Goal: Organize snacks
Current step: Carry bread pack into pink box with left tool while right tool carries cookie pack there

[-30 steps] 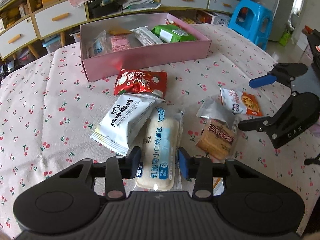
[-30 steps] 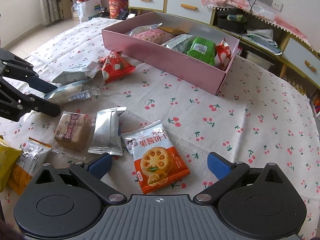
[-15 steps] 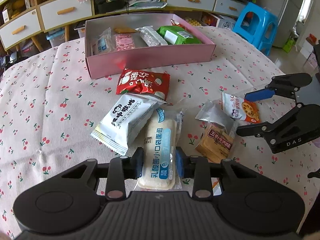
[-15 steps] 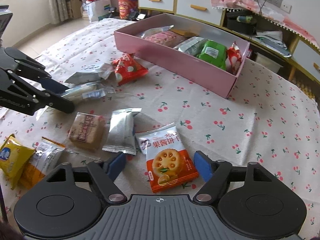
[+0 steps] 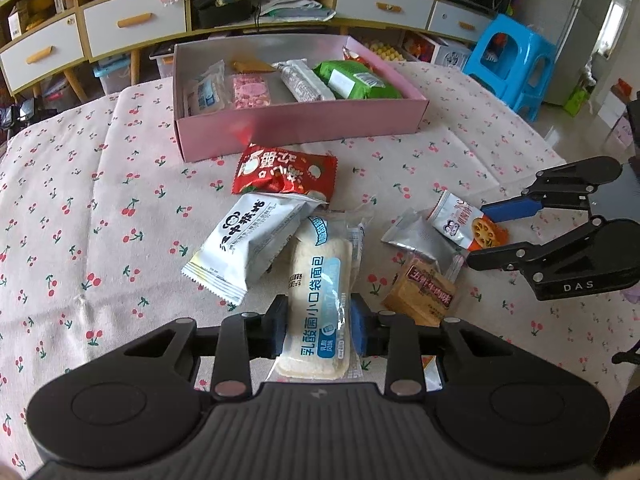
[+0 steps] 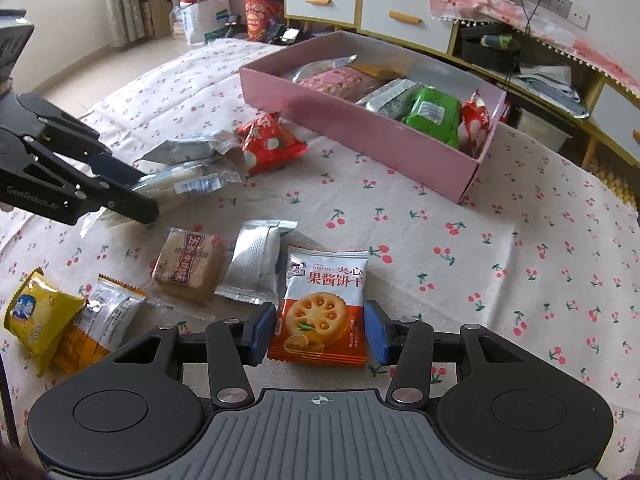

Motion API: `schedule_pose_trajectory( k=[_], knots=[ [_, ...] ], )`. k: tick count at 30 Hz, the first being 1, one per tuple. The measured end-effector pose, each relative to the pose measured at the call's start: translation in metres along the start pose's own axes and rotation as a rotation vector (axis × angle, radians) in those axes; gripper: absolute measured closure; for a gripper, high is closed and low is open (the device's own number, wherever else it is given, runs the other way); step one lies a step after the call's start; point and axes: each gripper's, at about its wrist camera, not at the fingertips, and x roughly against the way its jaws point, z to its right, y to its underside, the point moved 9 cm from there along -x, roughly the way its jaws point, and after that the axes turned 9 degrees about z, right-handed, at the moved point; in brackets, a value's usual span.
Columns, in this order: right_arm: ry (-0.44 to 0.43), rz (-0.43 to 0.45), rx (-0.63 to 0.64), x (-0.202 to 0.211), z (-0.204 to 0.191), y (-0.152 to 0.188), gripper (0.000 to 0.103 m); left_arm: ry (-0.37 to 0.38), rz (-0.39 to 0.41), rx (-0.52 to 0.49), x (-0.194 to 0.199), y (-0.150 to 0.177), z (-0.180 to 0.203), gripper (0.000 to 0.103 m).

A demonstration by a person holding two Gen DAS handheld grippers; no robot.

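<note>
Bread sits pinched in the left claw, pads pressing both long sides of its soft clear wrapper down on the tabletop. The right claw has just been closing round the biscuit pack, pads just beside its edges and, to my eye, not yet biting. The pink box, where the snacks belong, lies at twelve o'clock from the left claw, already part filled.

Trouble I'd expect: the bread bag is slippery and squashy, so a lift could let it slide out or crush the bun. The white packet at eleven o'clock overlaps the bread's far end and could get dragged along. The flat biscuit pack may buckle or skid instead of being gripped. Both claws heading for the box together could knock into each other.
</note>
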Motion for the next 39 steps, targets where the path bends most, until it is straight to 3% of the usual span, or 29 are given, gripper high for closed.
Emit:
schedule_pose_trajectory(
  k=[18, 28, 39],
  knots=[
    [0.043, 0.129, -0.086, 0.020, 0.016, -0.041, 0.057, 0.038, 0.124, 0.058, 0.021, -0.041, 0.007, 0.075],
    [0.083, 0.186, -0.167, 0.017, 0.030, -0.071, 0.057, 0.010, 0.188, 0.115, 0.013, -0.073, 0.001, 0.075],
    [0.108, 0.264, -0.253, 0.001, 0.040, -0.107, 0.057, -0.082, 0.253, 0.201, -0.004, -0.111, -0.030, 0.075]
  ],
)
